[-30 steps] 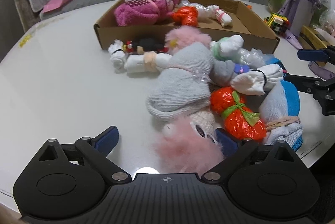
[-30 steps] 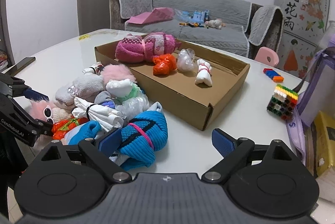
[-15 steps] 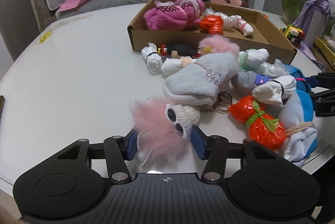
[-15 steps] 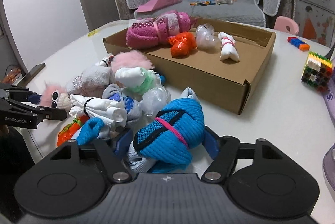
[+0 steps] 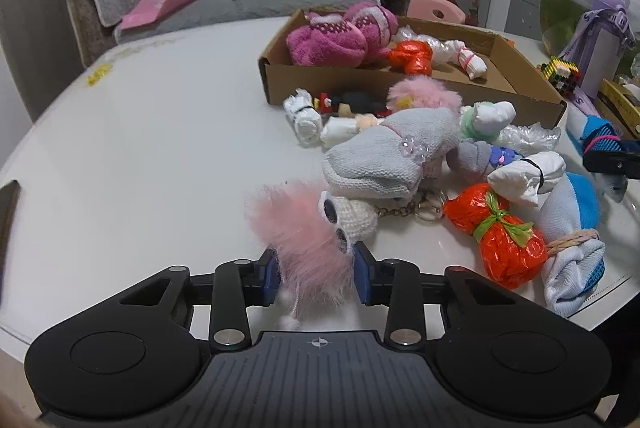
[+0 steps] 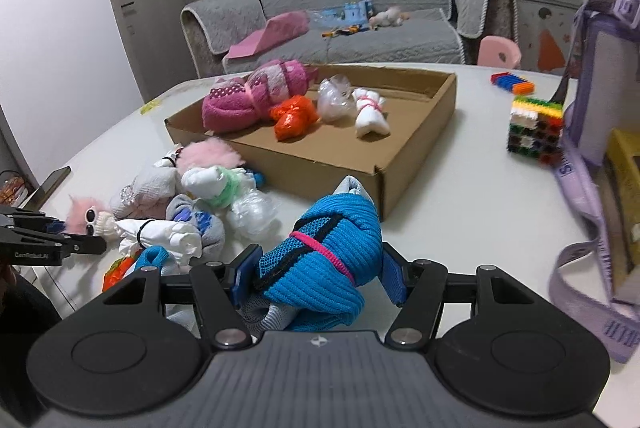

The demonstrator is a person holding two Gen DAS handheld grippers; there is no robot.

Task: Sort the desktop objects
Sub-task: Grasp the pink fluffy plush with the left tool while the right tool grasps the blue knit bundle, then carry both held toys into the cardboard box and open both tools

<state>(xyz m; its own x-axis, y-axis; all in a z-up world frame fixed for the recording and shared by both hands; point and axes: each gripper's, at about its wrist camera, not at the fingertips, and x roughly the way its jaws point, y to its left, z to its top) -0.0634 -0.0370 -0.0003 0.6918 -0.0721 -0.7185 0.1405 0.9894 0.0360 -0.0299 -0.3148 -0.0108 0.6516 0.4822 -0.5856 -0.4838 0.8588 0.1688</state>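
Note:
A pink fluffy toy with white goggles (image 5: 304, 228) sits between the pads of my left gripper (image 5: 314, 278); its jaws are closing and press on the fur. A key ring trails from the toy toward the pile. My right gripper (image 6: 320, 278) is closing on a blue rolled sock bundle (image 6: 332, 240) with a pink band, and both pads touch it. The cardboard box (image 6: 312, 164) behind holds a magenta towel roll (image 6: 256, 100), an orange bag, a clear bag and a white bundle. A pile with a grey bundle (image 5: 384, 156) and an orange bag bundle (image 5: 496, 232) lies before the box.
A purple bottle with a strap (image 6: 600, 68) and a coloured block cube (image 6: 534, 128) stand right of the box. A dark phone (image 6: 52, 184) lies at the table's left edge. A grey sofa is beyond the table.
Both grippers went from wide open to closed on their objects. The pink toy has come away from the pile toward me, and the blue bundle has shifted right, away from the pile.

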